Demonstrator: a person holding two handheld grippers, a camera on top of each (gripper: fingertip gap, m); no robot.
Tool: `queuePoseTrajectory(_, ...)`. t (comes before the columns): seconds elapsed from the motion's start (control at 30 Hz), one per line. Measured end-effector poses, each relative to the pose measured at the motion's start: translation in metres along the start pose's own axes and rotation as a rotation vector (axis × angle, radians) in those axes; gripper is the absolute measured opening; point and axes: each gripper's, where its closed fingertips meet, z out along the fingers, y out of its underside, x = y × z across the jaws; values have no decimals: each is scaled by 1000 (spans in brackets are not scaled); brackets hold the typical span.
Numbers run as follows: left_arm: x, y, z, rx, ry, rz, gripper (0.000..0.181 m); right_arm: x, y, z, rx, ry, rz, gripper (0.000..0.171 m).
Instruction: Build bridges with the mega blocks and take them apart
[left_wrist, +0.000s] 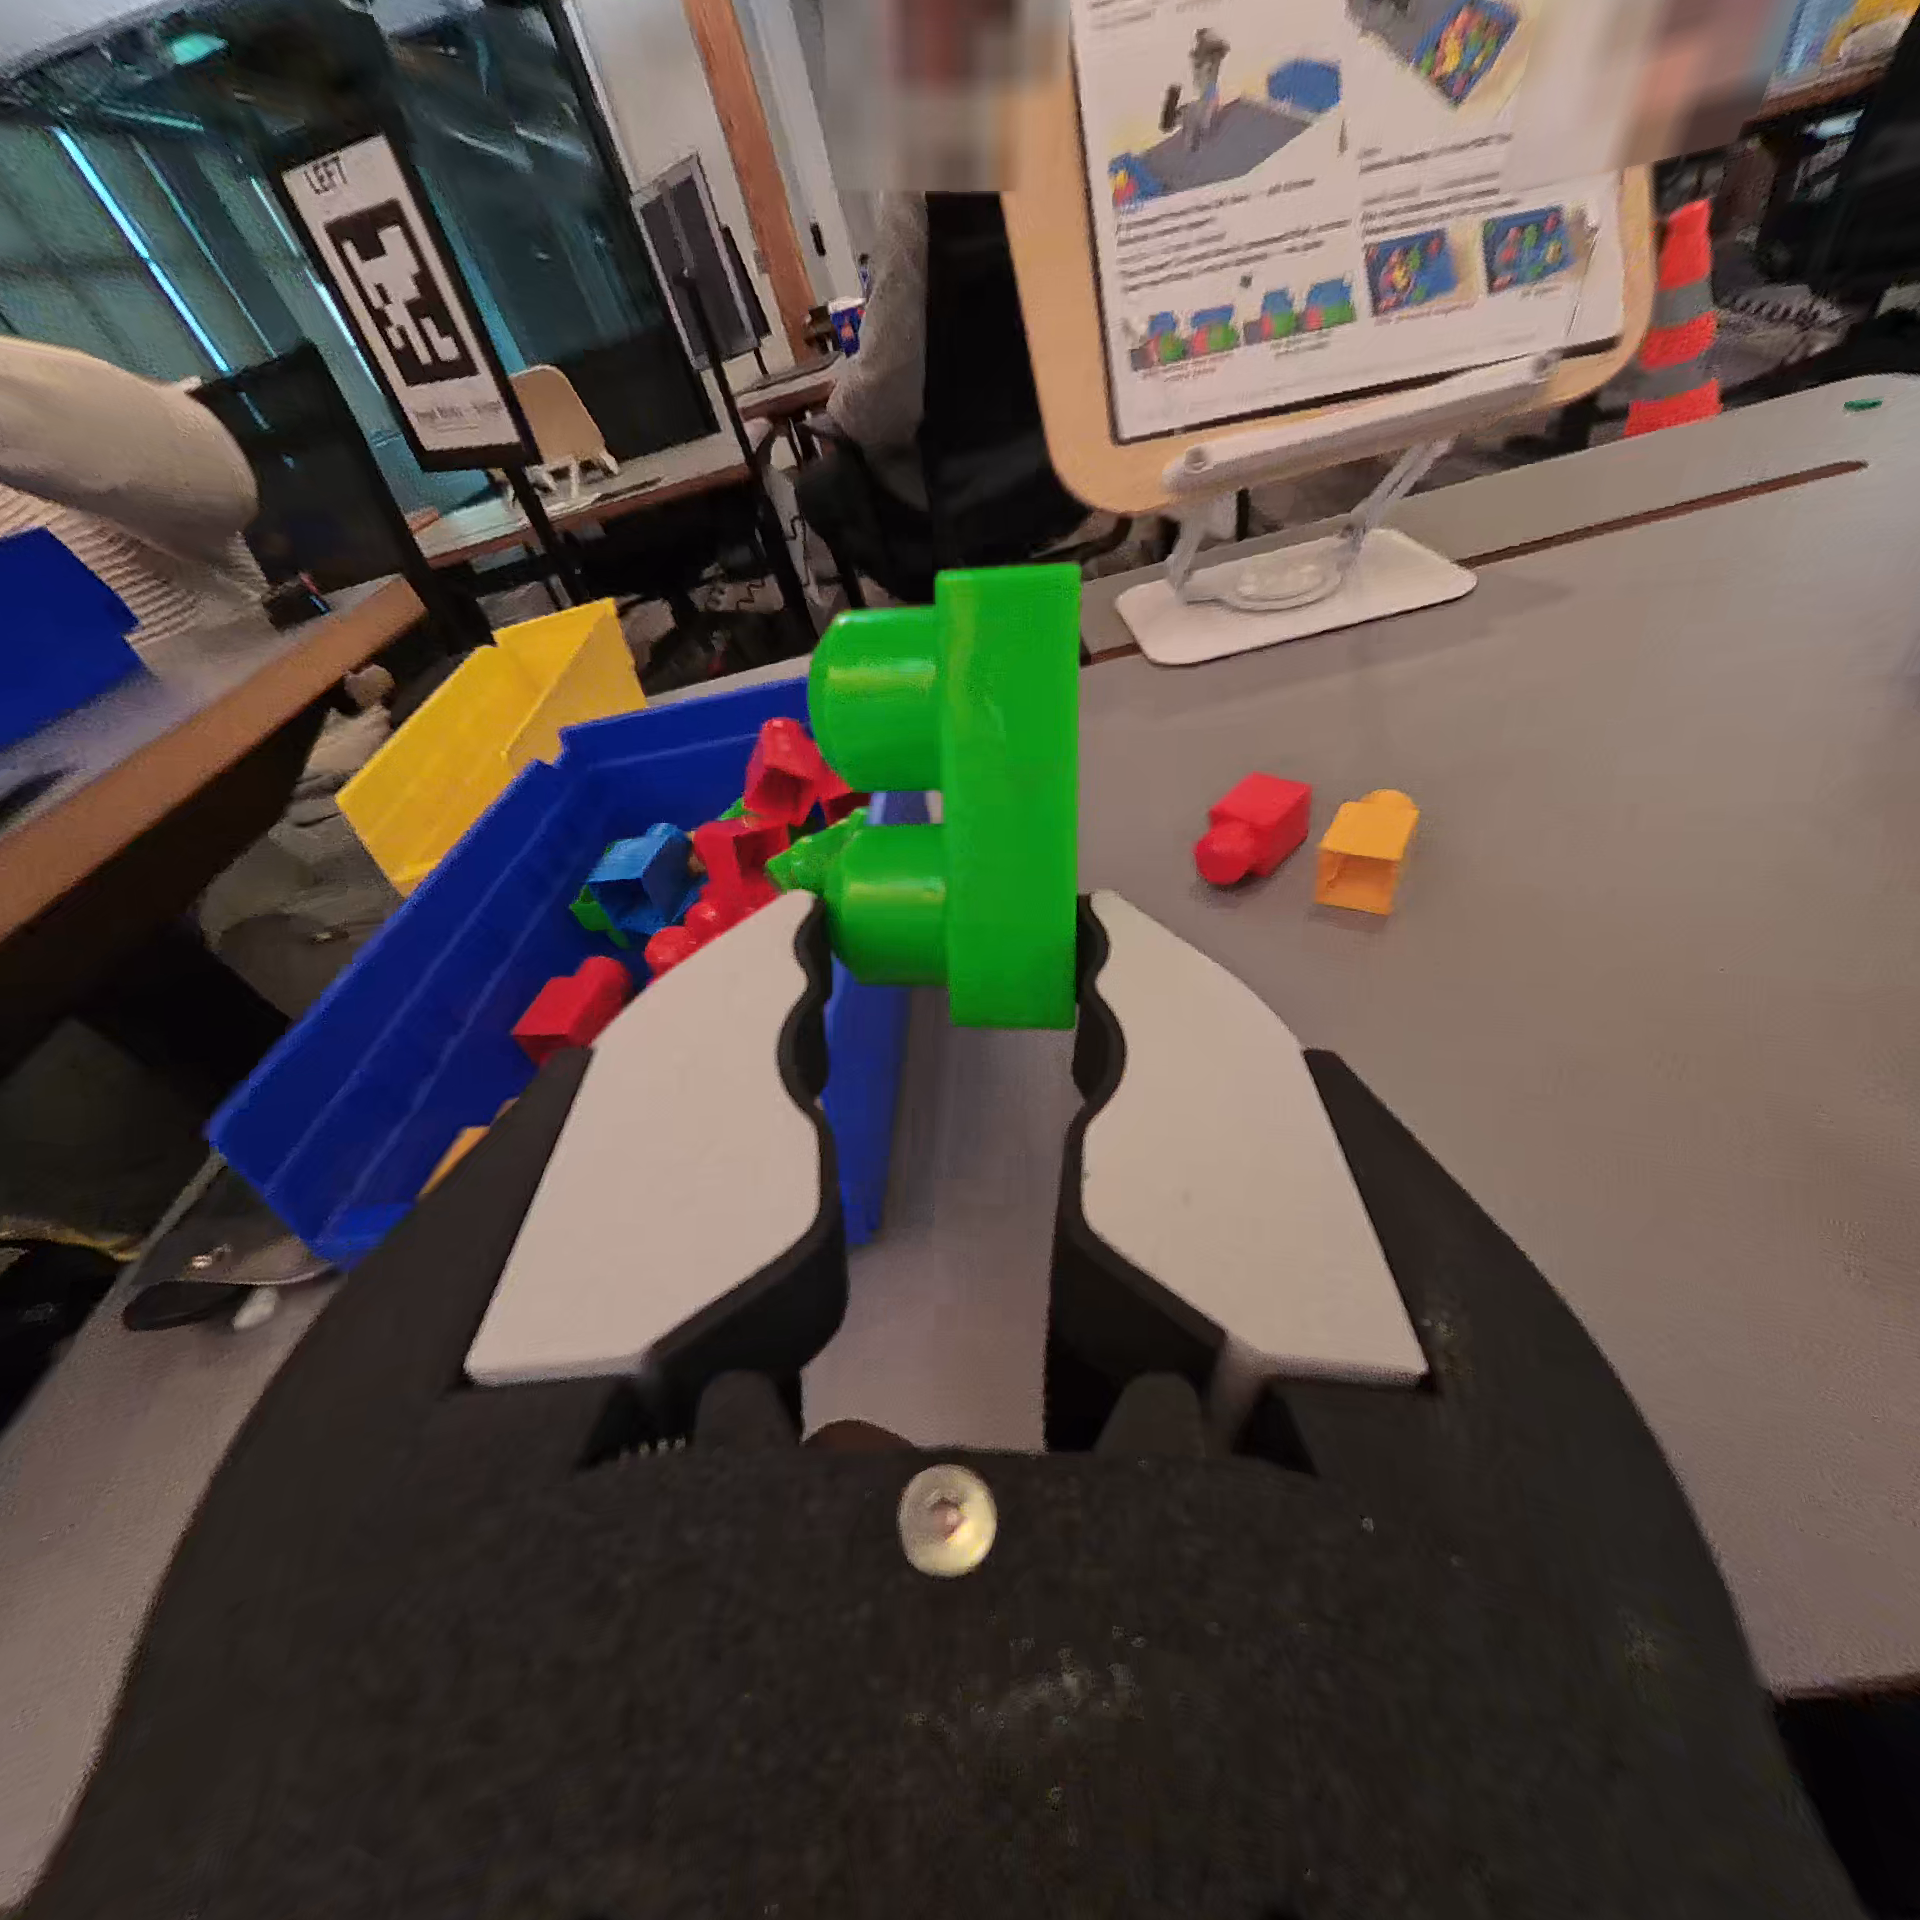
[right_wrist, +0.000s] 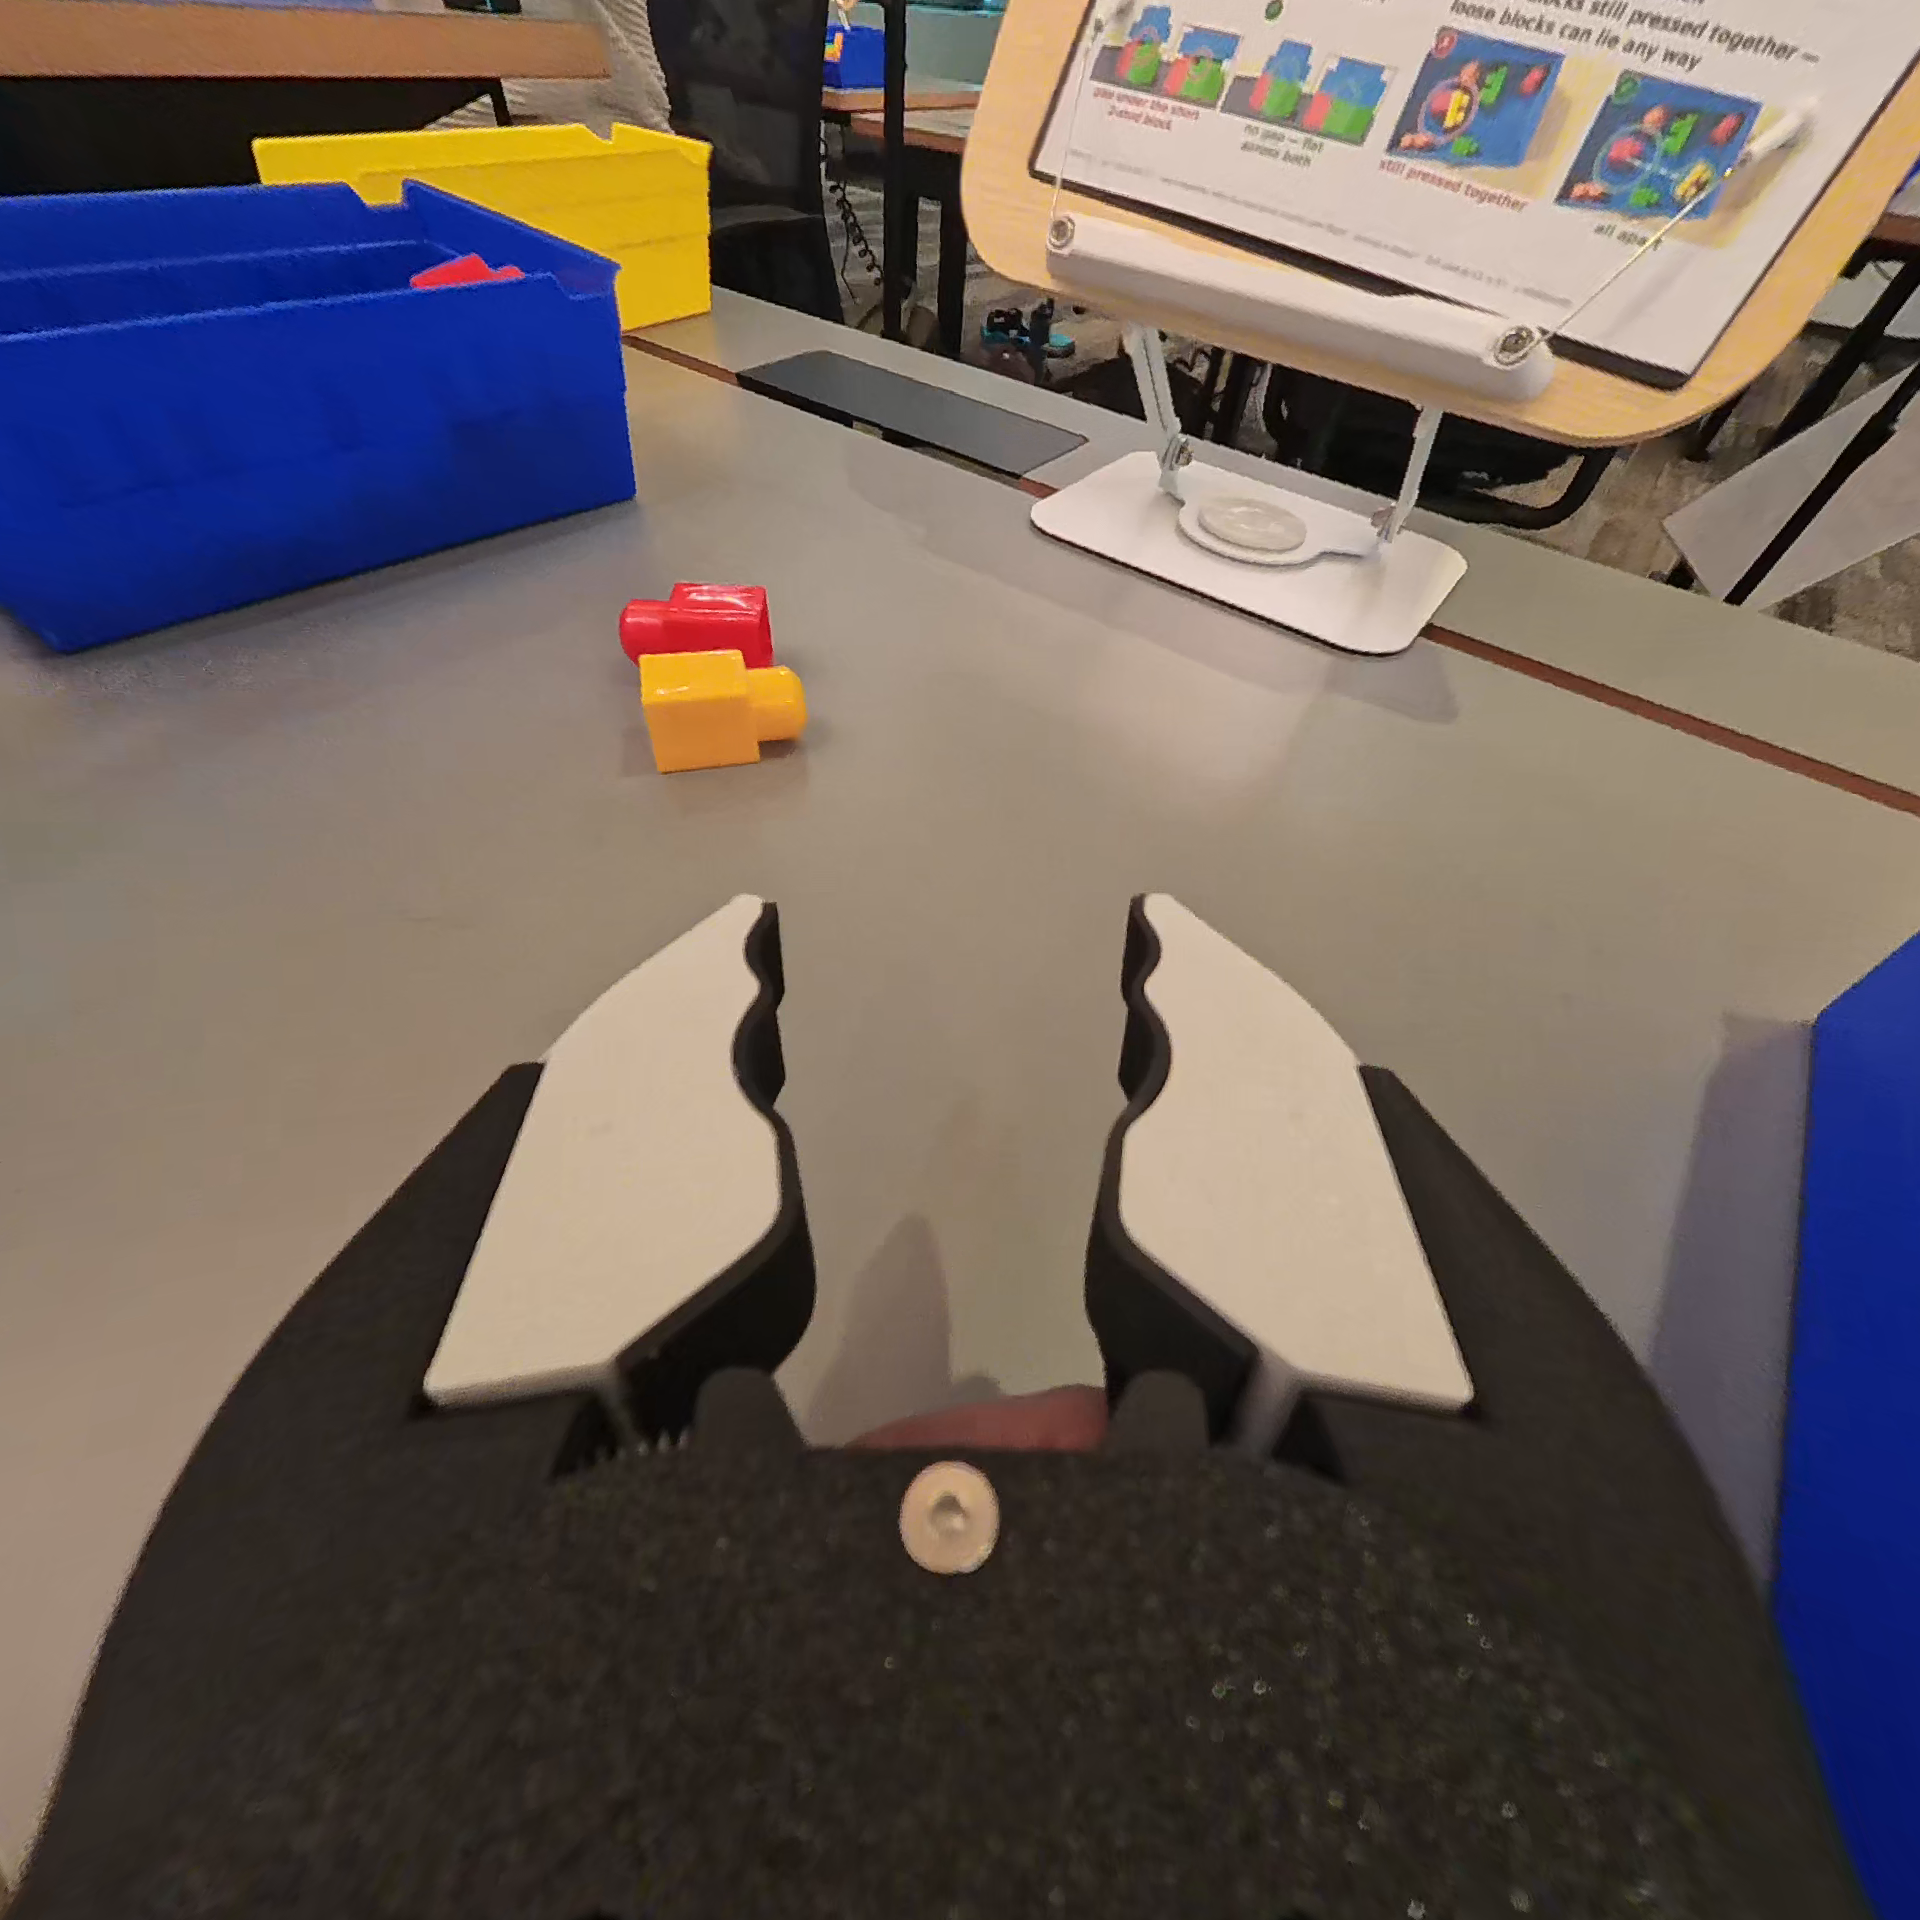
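Note:
My left gripper (left_wrist: 951, 914) is shut on a green two-stud block (left_wrist: 1003, 790). It holds the block on end, studs pointing left, above the near corner of the blue bin (left_wrist: 416, 1029). The bin holds several red, blue and green blocks. A red one-stud block (left_wrist: 1252, 826) and an orange one-stud block (left_wrist: 1363, 850) lie on their sides on the grey table to the right. In the right wrist view the red block (right_wrist: 698, 621) and orange block (right_wrist: 717, 710) lie ahead and left of my right gripper (right_wrist: 951, 925), which is open and empty above the table.
A yellow bin (left_wrist: 499, 717) stands behind the blue bin (right_wrist: 312, 416). An instruction sheet on a wooden stand (right_wrist: 1247, 540) sits at the table's far side. A flat dark panel (right_wrist: 914, 407) is set in the table. A blue edge (right_wrist: 1860, 1351) shows at far right.

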Motion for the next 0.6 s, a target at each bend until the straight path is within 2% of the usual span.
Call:
queuePoseTrajectory(0.17,54,22,-18,27,91,-101,42,-5,-3,-1,5,-4,-10,63)
queuePoseTrajectory(0.33,70,36,-13,-31,125,-122,42,-6,-6,-3,10,0,-19,63)
queuePoseTrajectory(0.47,86,40,7,-103,210,-109,42,-2,-6,-5,7,8,-18,63)
queuePoseTrajectory(0.6,123,44,50,-241,365,-19,42,4,-6,-7,10,13,-7,63)
